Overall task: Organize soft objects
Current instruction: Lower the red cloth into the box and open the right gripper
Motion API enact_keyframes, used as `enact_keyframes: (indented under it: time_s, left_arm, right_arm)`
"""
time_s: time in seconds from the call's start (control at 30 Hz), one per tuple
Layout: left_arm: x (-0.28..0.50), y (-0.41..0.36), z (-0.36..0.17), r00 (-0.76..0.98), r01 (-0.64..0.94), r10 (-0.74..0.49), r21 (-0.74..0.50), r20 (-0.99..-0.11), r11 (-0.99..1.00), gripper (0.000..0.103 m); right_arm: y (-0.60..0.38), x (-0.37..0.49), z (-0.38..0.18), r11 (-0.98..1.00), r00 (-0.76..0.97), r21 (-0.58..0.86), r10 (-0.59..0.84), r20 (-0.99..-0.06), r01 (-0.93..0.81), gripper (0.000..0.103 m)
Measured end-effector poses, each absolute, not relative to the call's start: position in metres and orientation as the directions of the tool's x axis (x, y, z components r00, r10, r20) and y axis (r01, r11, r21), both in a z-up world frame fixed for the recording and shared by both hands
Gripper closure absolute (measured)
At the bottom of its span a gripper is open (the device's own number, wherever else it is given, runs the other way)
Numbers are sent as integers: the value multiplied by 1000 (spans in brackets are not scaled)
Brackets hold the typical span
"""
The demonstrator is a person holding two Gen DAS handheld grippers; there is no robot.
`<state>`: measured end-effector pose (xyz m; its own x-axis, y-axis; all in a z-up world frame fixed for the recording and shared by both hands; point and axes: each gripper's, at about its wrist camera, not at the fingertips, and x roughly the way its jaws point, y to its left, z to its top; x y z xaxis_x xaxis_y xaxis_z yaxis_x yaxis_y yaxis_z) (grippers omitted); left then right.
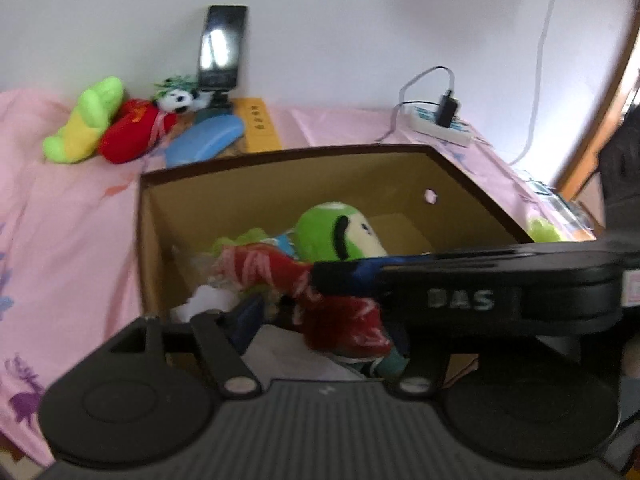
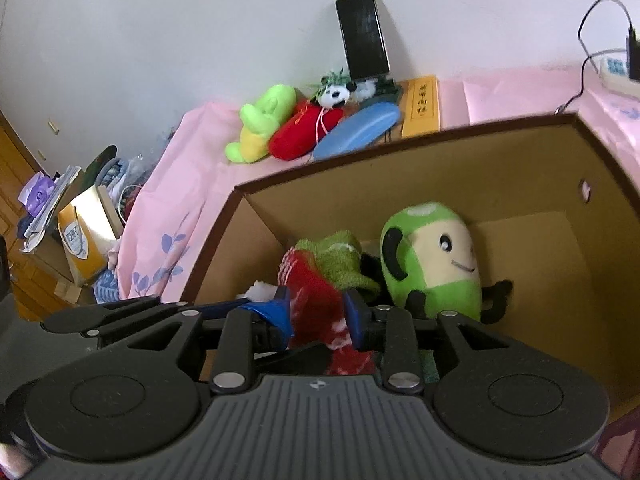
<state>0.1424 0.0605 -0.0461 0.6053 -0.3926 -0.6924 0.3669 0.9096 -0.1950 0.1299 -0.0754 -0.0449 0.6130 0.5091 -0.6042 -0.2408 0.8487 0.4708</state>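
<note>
An open cardboard box [image 1: 400, 168] [image 2: 500, 152] stands on the pink bed. Inside lie a green plush with a cream face [image 1: 340, 232] [image 2: 432, 256] and a green fuzzy cloth [image 2: 340, 260]. A red and white soft cloth [image 1: 344, 316] [image 2: 316, 296] hangs over the box between both tools. My right gripper [image 2: 318, 312] is shut on it; it reaches in from the right in the left wrist view [image 1: 348, 272]. My left gripper [image 1: 256, 312] is beside the cloth; only one blue finger shows, blurred.
At the bed's back lie a green-yellow plush [image 1: 86, 120] [image 2: 260, 124], a red plush [image 1: 132, 132] [image 2: 304, 132], a panda toy [image 1: 176, 100] [image 2: 336, 94], a blue case [image 1: 204, 140] [image 2: 356, 130], a yellow box [image 1: 260, 124], a phone on a stand [image 1: 222, 44] [image 2: 362, 34]. A power strip [image 1: 440, 124] lies right; floor clutter [image 2: 80, 216] left.
</note>
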Motion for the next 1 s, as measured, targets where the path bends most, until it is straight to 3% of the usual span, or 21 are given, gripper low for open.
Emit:
enact_keyframes:
  time_s: [0.17,0.5,0.73,0.87,1.0]
  left_arm:
    - [137,65,-24,639,296,-328,-172,-696,940,37]
    - [116,56,5,691,192,-179,-61,-700,979,31]
    - [100,53,14,724,99,-91,-27,-684,995,31]
    - [89,44,17,738,41,8,57,-674,998,31]
    - [80,43,18,722,46,1,49,-692,998,31]
  right_arm:
    - [-87,119,-27,849,648,477,498,-577,-228,90]
    - [-97,94,1,922,731,350,353,-584,-165,89]
    - [-93,75,14,944,753,290,304,-584,-156,89]
    - [-91,62,17,955,767,266,269,-582,-133,88]
    - [-92,52,18,959,765,258,252,-593,-116,88]
